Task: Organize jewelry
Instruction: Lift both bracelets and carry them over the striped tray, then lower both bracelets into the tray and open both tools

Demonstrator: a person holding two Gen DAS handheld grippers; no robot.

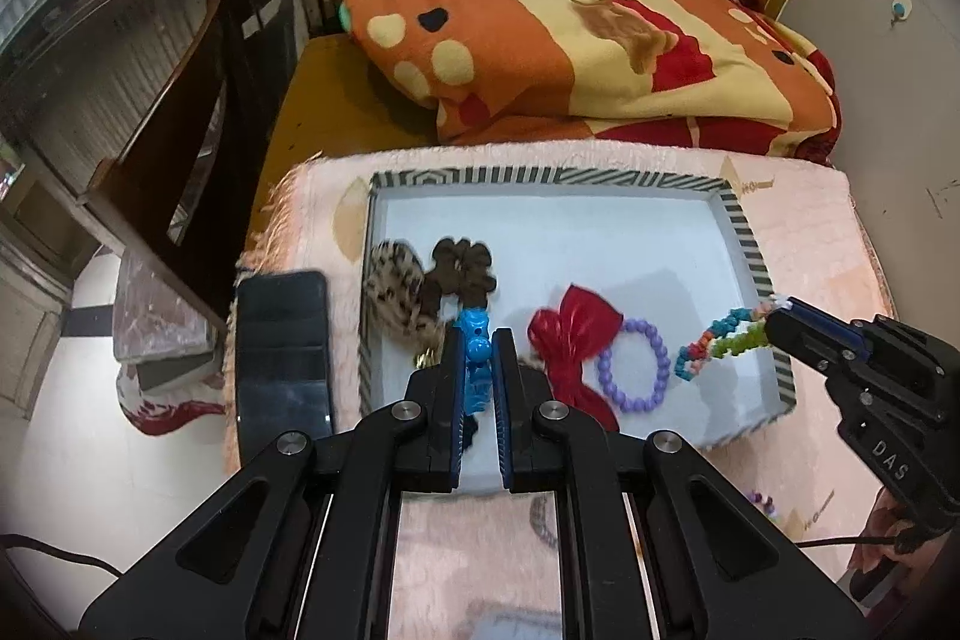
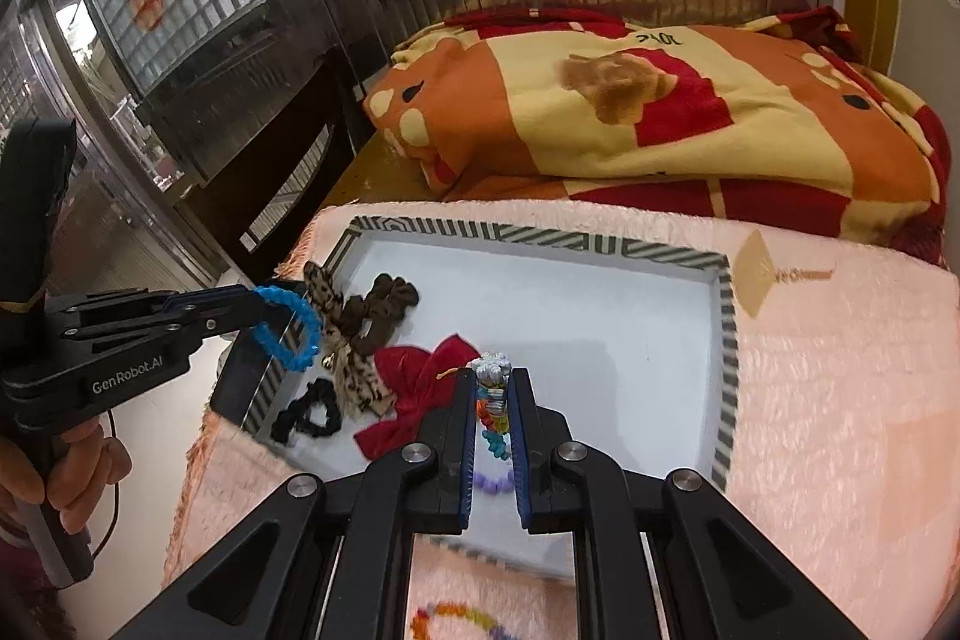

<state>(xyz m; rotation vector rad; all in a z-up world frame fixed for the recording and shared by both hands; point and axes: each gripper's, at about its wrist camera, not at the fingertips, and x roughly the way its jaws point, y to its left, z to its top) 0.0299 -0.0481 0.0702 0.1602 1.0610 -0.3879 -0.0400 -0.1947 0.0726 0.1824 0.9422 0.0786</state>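
- Since the jewelry is being gathered into the striped-rim tray [image 1: 741,226], a blue beaded bracelet [image 1: 474,340] is held clamped in the left gripper [image 1: 477,358], pitched steeply down over the tray's left part beside a leopard scrunchie [image 1: 393,280]; a red bow [image 1: 570,334] and purple bead bracelet [image 1: 636,367] lie inside.
- In the right wrist view, a multicoloured beaded bracelet [image 2: 492,394] is pinched between the fingers of the right gripper [image 2: 493,400], angled down above the tray floor near a black scrunchie [image 2: 306,415].

A bed [image 1: 336,100] carries a blanket [image 1: 588,40] and pink rug [image 1: 810,232].
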